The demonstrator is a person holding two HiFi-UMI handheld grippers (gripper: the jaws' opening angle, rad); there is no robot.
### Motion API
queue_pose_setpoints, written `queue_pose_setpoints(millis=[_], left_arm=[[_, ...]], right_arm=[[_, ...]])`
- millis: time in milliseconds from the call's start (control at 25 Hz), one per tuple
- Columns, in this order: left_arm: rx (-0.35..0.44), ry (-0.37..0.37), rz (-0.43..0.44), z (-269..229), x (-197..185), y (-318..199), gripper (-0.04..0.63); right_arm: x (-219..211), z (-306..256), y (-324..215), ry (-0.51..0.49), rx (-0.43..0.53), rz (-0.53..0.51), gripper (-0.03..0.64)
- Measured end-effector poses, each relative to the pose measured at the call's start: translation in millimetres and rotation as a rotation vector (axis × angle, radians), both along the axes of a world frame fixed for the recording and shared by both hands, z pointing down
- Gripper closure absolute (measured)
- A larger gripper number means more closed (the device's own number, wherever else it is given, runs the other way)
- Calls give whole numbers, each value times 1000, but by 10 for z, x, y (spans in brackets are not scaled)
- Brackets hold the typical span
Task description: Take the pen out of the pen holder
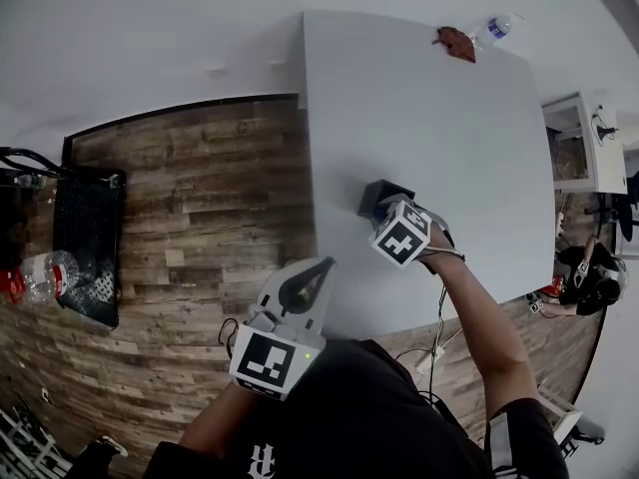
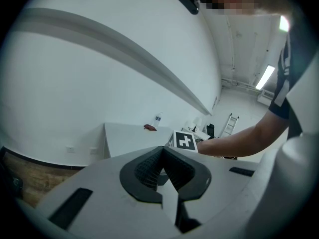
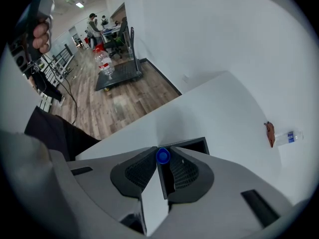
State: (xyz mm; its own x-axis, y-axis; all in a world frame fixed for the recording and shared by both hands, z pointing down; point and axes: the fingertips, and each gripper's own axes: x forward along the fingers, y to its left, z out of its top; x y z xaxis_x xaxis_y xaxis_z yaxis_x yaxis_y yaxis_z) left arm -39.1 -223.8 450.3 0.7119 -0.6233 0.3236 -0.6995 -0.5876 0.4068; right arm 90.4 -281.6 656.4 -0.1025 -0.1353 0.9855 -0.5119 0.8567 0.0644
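The right gripper (image 3: 162, 157) is pinching a blue plastic pen (image 3: 162, 155) (only its end showing) above the black square holder (image 3: 197, 144); the left gripper (image 2: 162, 151) fingers are touching.

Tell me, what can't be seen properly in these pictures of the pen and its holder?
Right gripper view: only the blue end of the pen shows between the fingers; its shaft lies behind that end.
Same view: the fingers hide the inside of the pen holder.
Head view: the right gripper covers the pen.
All views: the brown thing beside the bottle at the table's far edge is too small to identify.
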Motion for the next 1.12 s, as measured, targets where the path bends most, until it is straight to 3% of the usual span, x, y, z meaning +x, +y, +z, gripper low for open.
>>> queue_pose_setpoints(millis=[280,1120], left_arm=[[18,-2,19,-24,49,-13,591],[142,-23,65,-391,365,280,591]], right_arm=[[47,-96,-8,15,15,-8,541],[-77,-1250,245,-81,230,-64,541]])
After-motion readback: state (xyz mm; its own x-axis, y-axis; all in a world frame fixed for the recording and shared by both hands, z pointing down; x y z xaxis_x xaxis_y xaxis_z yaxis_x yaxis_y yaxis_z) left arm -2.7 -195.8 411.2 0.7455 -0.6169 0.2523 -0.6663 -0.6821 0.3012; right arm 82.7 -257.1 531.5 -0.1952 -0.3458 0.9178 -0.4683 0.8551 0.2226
